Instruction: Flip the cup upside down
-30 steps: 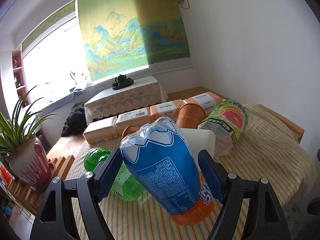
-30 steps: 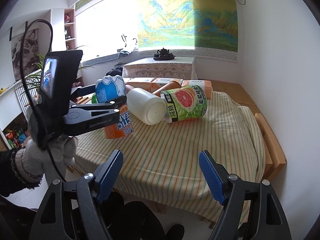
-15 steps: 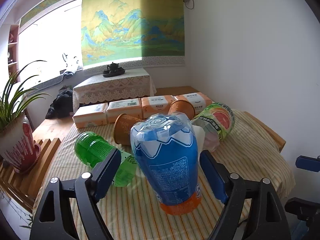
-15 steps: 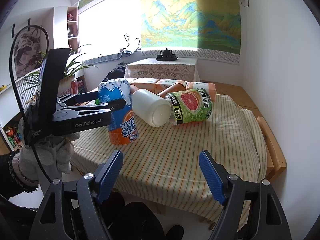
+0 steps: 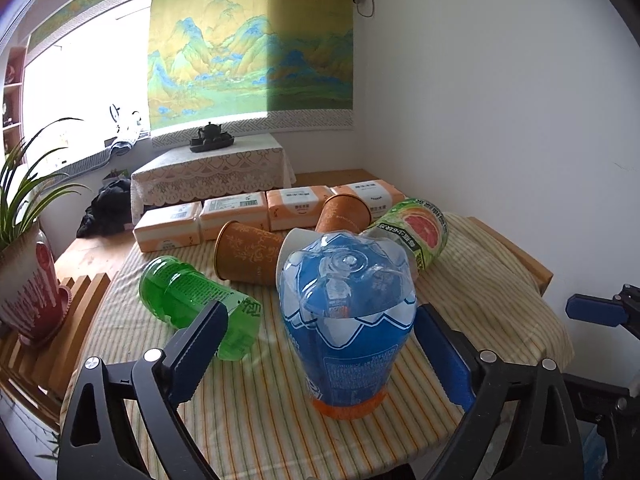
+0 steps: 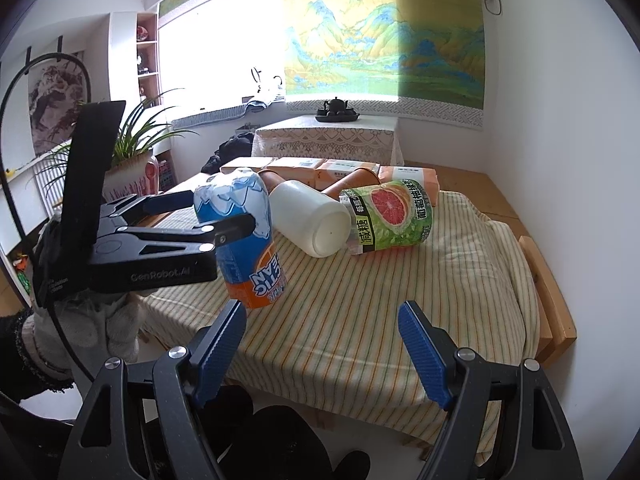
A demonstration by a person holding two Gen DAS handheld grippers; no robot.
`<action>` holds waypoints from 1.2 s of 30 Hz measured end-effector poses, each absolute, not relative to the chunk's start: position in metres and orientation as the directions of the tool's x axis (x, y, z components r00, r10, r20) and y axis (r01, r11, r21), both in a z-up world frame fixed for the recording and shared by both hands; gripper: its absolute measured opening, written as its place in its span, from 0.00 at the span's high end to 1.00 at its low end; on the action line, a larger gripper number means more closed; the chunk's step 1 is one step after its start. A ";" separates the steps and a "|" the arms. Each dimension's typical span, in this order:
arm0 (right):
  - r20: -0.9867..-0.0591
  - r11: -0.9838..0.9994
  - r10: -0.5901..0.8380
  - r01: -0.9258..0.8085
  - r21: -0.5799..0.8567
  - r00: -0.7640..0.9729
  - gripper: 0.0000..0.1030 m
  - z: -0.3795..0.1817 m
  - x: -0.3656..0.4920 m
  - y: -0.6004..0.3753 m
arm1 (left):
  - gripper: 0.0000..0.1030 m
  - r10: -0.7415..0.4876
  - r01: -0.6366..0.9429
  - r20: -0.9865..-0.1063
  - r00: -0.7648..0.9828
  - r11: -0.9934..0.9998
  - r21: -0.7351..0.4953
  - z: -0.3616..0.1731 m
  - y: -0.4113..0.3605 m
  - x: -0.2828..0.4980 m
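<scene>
The blue cup [image 5: 346, 320] stands upside down on the striped counter [image 5: 280, 432], near the front edge. Its orange end [image 6: 260, 294] is at the bottom, on the cloth. Its clear bumpy end [image 5: 344, 268] points up. The letters on it look upside down in the right wrist view.

The left claw [image 5: 320, 348] is around the blue cup. Its 2 blue pads [image 5: 200, 344] sit 1 on each side of the cup. There is a gap between each pad and the cup in the left wrist view. In the right wrist view, 1 black finger [image 6: 228, 232] crosses the front of the cup, and I cannot tell if it touches. A hand in a grey glove [image 6: 92, 324] holds this claw.

The right claw [image 6: 322, 344] is wide open and holds nothing. It hangs in front of the counter, apart from the cup.

Behind the blue cup lies a white cup [image 6: 310, 220] on its side. Next to it lies a green cup [image 6: 388, 216] with a pink grapefruit picture, also on its side. These 2 look like they touch. A see-through green cup [image 5: 196, 304] lies on its side to the left, just beside the left pad. 2 brown paper cups [image 5: 248, 256] lie tipped over farther back. A row of orange and white packs [image 5: 236, 216] sits along the back edge. A plant in a red and white pot [image 5: 28, 284] stands off to the left.
</scene>
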State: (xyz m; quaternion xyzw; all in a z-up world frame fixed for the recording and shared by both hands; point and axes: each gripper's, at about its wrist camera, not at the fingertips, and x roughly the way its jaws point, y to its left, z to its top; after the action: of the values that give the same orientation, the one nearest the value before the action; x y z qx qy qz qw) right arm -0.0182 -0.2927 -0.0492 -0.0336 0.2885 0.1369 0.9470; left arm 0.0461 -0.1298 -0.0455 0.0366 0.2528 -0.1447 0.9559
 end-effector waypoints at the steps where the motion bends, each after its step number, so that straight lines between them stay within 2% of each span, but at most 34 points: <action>1: -0.555 0.961 0.240 -0.277 0.017 0.796 0.27 -0.049 -0.018 -0.292 | 0.05 -0.263 0.298 -0.497 0.827 0.955 -0.009 -0.045 -0.129 0.045; 7: -0.549 0.966 0.237 -0.257 0.041 0.802 0.27 -0.047 -0.017 -0.292 | 0.02 -0.278 0.309 -0.497 0.822 0.951 -0.021 -0.044 -0.126 0.036; 10: -0.540 0.966 0.242 -0.250 0.059 0.806 0.23 -0.043 -0.017 -0.292 | 0.01 -0.290 0.323 -0.490 0.822 0.946 -0.019 -0.042 -0.126 0.032; 22: -0.505 0.966 0.255 -0.244 0.090 0.825 0.22 -0.029 -0.020 -0.285 | 0.01 -0.298 0.322 -0.496 0.816 0.946 -0.039 -0.041 -0.112 0.023; 31: -0.500 0.966 0.256 -0.237 0.104 0.827 0.22 -0.029 -0.017 -0.272 | 0.01 -0.280 0.296 -0.522 0.805 0.954 -0.055 -0.044 -0.079 0.006; 36: -0.467 0.976 0.217 -0.181 0.122 0.857 0.21 -0.030 -0.019 -0.267 | 0.01 -0.226 0.214 -0.511 0.829 0.973 -0.083 -0.039 -0.053 -0.006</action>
State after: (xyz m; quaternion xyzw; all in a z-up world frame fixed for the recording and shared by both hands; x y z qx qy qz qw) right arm -0.0195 -0.2669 -0.0305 0.0367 0.2463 0.1035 0.9630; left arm -0.0057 -0.0528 -0.0388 -0.0109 0.2684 -0.1150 0.9564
